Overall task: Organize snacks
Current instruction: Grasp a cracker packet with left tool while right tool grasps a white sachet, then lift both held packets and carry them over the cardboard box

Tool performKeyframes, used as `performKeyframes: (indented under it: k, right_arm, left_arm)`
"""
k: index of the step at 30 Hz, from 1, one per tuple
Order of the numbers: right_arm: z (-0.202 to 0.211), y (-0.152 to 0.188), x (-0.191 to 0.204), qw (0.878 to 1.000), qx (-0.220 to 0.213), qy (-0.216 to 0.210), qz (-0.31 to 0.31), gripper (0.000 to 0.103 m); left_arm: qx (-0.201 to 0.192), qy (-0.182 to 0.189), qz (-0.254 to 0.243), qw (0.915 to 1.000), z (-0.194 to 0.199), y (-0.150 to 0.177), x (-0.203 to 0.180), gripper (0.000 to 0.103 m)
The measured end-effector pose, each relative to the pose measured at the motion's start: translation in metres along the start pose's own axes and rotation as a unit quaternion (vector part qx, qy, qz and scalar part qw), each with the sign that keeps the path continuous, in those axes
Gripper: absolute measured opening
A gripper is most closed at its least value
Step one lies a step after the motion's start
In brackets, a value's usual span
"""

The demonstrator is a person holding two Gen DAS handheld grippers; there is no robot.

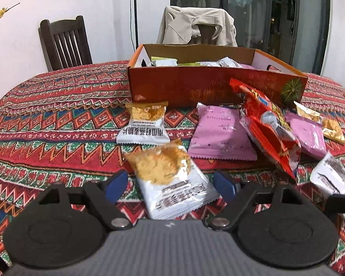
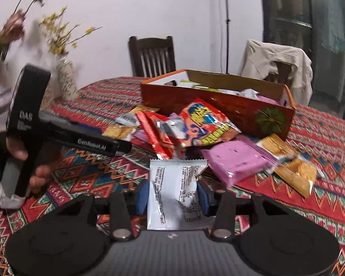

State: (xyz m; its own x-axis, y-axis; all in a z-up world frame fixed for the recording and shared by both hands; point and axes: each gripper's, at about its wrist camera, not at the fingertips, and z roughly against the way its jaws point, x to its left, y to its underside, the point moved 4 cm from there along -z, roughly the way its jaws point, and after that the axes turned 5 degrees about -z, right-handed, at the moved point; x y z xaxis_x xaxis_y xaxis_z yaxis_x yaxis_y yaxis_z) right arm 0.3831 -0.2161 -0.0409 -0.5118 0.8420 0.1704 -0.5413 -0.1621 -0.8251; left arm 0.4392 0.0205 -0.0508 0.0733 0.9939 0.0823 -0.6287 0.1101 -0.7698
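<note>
Right gripper (image 2: 172, 201) jaws clamped on a white snack packet (image 2: 173, 193). Left gripper (image 1: 170, 185) jaws stand wide either side of a white-and-yellow chip packet (image 1: 170, 179), pads clear of it. Loose pink packets (image 1: 220, 133) and a red bag (image 1: 268, 128) lie on the patterned red tablecloth (image 1: 57, 124) before the orange box (image 1: 209, 85). Behind: dark wooden chair (image 1: 65, 42), jacket (image 1: 199, 26) over a second chair, white wall, flower vase (image 2: 66, 80).
</note>
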Motion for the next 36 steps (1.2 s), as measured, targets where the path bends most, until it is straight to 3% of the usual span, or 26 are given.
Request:
performKeyframes:
  k: [8,10,18,23,31,36]
  right_arm:
    - [-0.009,0.006,-0.006,1.000,-0.004,-0.021,-0.016,0.044]
    - [-0.008,0.007,-0.006,1.000,-0.008,-0.022,-0.018,0.044]
    - [-0.006,0.006,-0.008,0.999,-0.013,-0.024,-0.028,0.044]
    - [-0.008,0.006,-0.010,0.999,-0.010,-0.028,-0.037,0.044]
    - [-0.002,0.006,-0.007,0.999,-0.027,-0.007,-0.036,0.044]
    - [0.022,0.011,0.016,0.997,-0.042,-0.035,-0.047,0.044]
  left_arm:
    - [-0.001,-0.015,0.011,0.9998,-0.012,-0.008,0.001,0.080]
    - [-0.009,-0.014,0.004,0.9999,-0.010,-0.009,-0.001,0.062]
    - [-0.024,-0.035,-0.026,0.9988,0.005,-0.003,-0.013,0.047]
    - [-0.049,-0.053,-0.069,0.9950,0.031,0.007,-0.034,0.046]
    - [-0.088,-0.028,-0.064,0.9936,0.101,0.017,-0.054,0.046]
    - [-0.125,-0.030,-0.086,0.9879,0.147,0.025,-0.070,0.046]
